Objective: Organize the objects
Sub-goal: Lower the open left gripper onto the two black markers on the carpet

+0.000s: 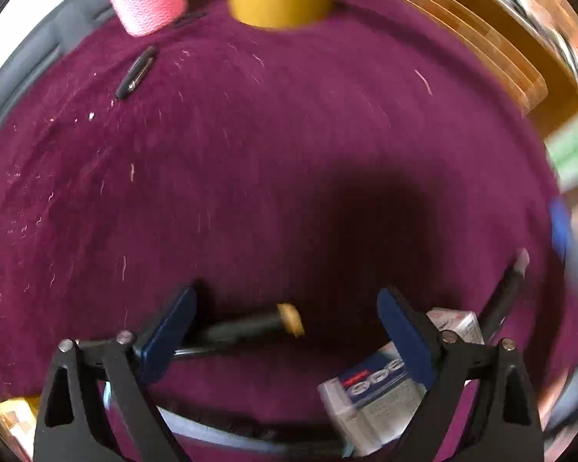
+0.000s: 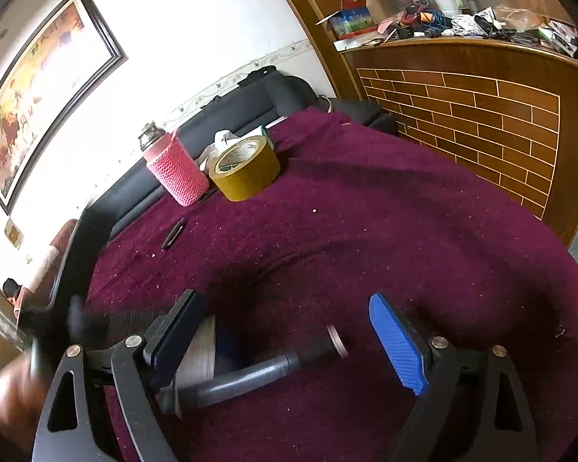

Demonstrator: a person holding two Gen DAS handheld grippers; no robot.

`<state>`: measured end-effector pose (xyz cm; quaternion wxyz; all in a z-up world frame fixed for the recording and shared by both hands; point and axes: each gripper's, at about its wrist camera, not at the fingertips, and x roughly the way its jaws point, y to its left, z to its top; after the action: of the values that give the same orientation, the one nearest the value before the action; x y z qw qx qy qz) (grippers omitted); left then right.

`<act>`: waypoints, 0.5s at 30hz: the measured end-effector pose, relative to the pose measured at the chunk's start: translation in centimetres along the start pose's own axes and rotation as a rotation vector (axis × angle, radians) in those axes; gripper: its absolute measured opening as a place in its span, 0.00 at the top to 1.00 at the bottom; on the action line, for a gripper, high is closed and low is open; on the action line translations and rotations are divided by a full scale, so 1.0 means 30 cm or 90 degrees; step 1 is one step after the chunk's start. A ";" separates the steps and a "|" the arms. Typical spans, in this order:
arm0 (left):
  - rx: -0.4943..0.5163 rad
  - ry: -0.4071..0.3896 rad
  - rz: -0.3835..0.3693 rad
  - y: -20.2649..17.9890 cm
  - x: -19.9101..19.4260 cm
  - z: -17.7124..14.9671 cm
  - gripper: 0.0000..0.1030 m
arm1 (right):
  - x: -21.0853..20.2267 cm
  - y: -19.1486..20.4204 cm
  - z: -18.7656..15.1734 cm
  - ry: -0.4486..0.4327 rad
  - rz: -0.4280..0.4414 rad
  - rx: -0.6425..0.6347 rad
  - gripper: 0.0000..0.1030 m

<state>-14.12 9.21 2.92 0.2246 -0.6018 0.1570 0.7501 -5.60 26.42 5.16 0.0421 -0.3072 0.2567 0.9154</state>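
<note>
Spread over the whole surface: a deep maroon fuzzy cloth [image 2: 366,211], flecked with pale lint. Behind it, a dark grey sofa back [image 2: 227,115] and a wood panel with brick pattern [image 2: 481,123]. Standing at the far edge, a pink knitted-sleeve bottle with metal cap [image 2: 175,169], just beside a wide roll of yellow-brown tape [image 2: 246,171], lying flat. Nearer, alone on the cloth, a small black pen-like stick [image 2: 173,233].

Low over the cloth, left gripper [image 1: 287,323], jaws spread wide, gripping nothing; between them a black handle with tan end [image 1: 250,327], and by the right finger a white printed box [image 1: 377,396].

Right gripper [image 2: 285,338], jaws likewise wide apart, empty; between them a grey-and-black cylindrical tool [image 2: 273,365] lying on the cloth.
</note>
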 end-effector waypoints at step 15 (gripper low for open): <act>-0.179 -0.073 0.061 0.328 -0.179 -0.233 0.10 | 0.074 -0.051 -0.006 0.063 0.035 0.067 0.10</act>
<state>-12.54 -3.49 6.22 0.1110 -0.5751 0.0659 0.8078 -6.93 27.48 3.05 0.0200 -0.3424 0.3147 0.8851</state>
